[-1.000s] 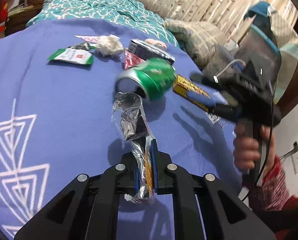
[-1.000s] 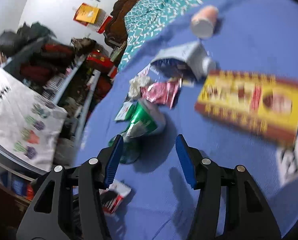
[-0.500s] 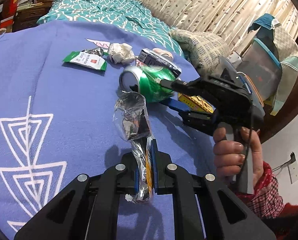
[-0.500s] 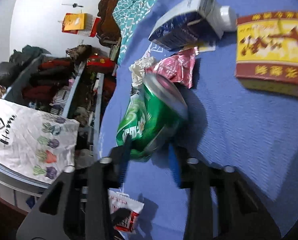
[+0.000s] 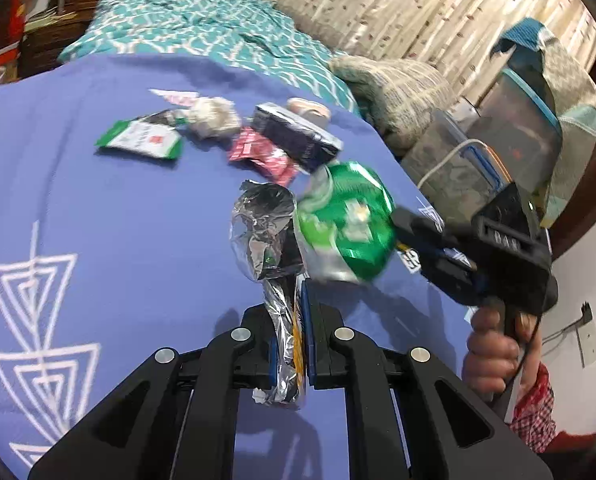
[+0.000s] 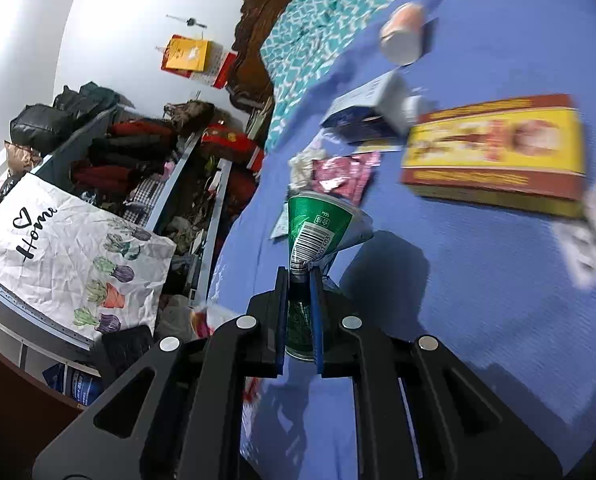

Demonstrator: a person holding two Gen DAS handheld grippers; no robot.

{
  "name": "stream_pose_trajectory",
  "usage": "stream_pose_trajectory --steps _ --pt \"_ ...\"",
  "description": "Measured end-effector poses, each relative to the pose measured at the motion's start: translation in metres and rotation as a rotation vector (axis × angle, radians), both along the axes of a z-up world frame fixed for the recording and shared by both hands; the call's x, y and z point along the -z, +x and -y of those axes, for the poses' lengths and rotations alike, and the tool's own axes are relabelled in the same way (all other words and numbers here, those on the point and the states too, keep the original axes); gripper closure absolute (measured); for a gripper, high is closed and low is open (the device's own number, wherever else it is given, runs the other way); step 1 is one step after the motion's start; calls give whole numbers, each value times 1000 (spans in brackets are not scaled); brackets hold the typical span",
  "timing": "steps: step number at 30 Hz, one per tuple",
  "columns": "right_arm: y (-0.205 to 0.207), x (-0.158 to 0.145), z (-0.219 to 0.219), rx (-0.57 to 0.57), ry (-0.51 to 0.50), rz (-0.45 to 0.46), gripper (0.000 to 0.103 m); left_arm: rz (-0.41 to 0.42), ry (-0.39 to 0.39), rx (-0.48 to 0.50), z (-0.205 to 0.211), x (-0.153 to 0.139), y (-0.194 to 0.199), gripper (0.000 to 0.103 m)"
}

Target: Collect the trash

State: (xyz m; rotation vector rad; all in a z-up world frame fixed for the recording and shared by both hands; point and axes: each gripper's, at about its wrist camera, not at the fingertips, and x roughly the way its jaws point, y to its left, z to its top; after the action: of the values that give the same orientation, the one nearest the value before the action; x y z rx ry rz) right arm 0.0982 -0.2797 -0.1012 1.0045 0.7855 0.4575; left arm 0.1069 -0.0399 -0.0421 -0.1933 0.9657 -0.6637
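left gripper (image 5: 289,344) pinching foil wrapper (image 5: 266,236), right gripper (image 6: 299,316) clamping (squashed) green can (image 6: 317,224)

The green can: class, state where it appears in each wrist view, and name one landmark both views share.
Left wrist view: the green can sits right of centre, blurred, held by the right gripper.
Right wrist view: lower centre, crushed between the fingers.
Shared landmark: the pink wrapper on the blue blanket.

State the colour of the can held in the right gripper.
Green, with a white barcode patch; the can shows best in the right wrist view.
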Motion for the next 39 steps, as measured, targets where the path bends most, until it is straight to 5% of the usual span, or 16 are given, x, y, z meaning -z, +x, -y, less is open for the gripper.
stream_pose_trajectory --steps 7,15,19,21,23,25,31,39 --pt "-52 17 53 56 24 -57 86 -4 46 148 68 7 4 94" --pt "-63 29 84 128 76 -81 82 -57 48 234 111 19 32 96" --pt "-56 34 86 140 115 -112 41 -82 48 260 117 24 36 96" --pt "-54 34 90 166 128 -97 46 -88 51 264 118 27 34 96" --pt "-49 33 89 157 115 -93 71 -98 49 266 118 30 35 96" --pt "-43 34 79 119 112 -105 81 -106 45 269 121 30 35 96" --pt "-66 14 95 155 38 -16 85 -110 31 292 140 21 36 97" --pt "-131 -10 219 463 -34 47 85 -120 0 450 253 1 19 97"
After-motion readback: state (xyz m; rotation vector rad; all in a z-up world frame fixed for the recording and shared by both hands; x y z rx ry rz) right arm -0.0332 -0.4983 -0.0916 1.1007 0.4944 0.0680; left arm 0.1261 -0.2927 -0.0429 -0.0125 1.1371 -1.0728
